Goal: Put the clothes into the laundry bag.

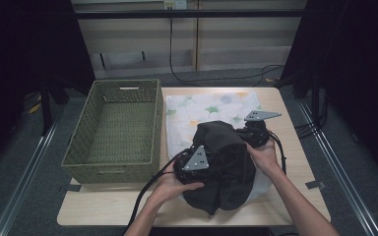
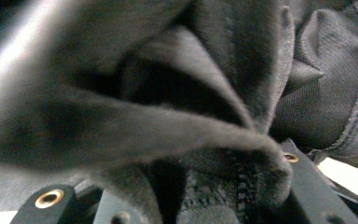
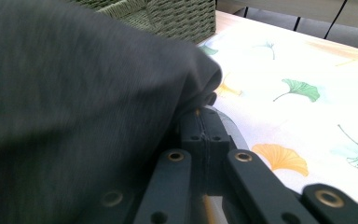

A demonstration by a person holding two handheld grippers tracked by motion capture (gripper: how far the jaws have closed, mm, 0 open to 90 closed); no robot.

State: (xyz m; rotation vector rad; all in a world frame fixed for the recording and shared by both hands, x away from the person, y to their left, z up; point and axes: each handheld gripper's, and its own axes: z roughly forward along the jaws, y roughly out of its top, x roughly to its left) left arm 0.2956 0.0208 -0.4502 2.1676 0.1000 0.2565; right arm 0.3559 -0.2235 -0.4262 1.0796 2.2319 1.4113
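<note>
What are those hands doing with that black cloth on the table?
A person holds a gripper in each hand and is handling a black garment on the table. The right gripper is shut on an edge of it. The left gripper has bunched black fabric between its jaws. The garment lies partly on a leaf-print cloth. A green woven basket stands to the left with nothing in it.

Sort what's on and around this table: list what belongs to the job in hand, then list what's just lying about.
In the job:
- dark garment, bunched on the table
- left tool, jaws around a fold of the garment
- right tool, shut on the garment's edge
- leaf-print cloth under the garment

Lying about:
- green woven basket, nothing in it
- cables on the floor behind the table
</note>
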